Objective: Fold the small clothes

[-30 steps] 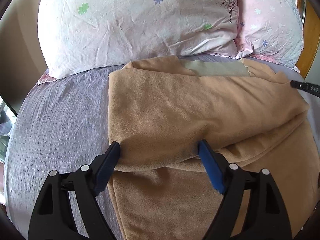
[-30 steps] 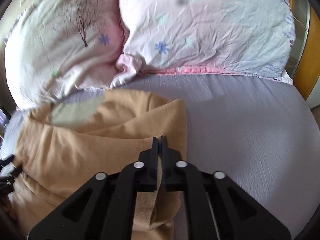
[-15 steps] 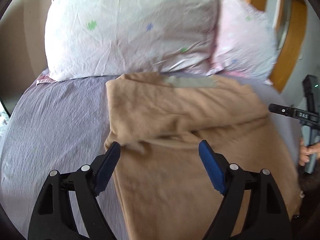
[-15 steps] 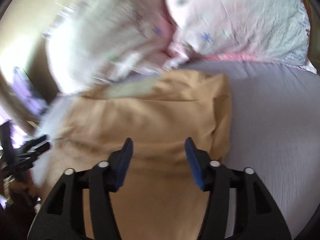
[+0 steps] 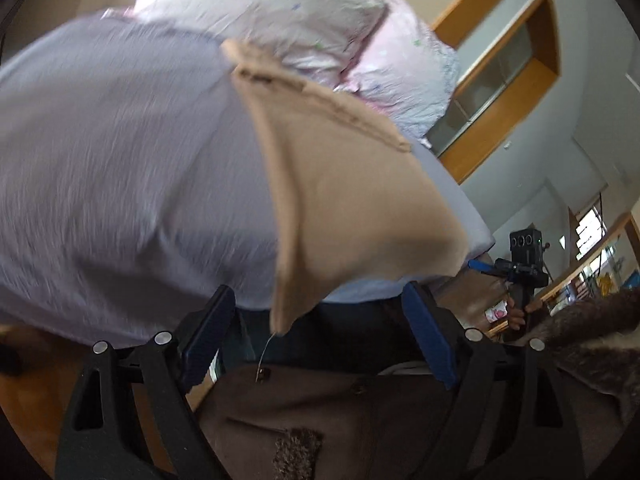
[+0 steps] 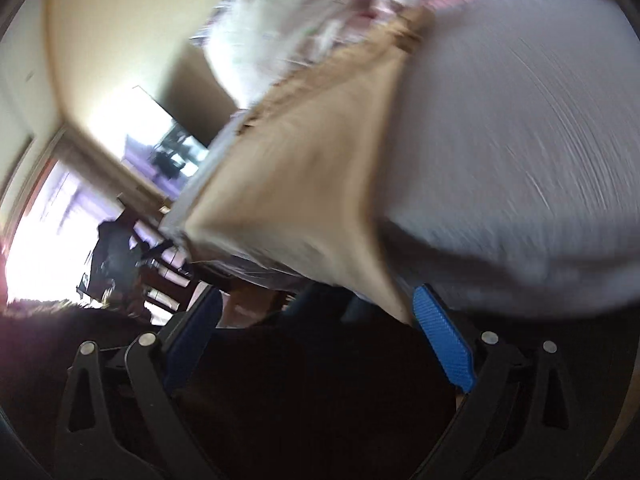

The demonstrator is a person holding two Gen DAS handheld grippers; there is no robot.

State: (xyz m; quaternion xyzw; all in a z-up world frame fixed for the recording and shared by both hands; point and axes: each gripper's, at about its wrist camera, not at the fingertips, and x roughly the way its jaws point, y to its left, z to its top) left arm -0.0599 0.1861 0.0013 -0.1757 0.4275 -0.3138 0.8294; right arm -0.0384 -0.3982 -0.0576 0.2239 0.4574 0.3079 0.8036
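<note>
Tan garment [image 5: 352,208] beyond both tongs [image 5: 320,336]

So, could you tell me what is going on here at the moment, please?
A person holding a gripper in each hand is folding a tan garment on a bed with a lavender sheet, below two floral pillows. Right now neither gripper grips the cloth: the left gripper and right gripper are both open, tilted near the bed's edge. The garment lies on the sheet, one corner hanging over the edge.
</note>
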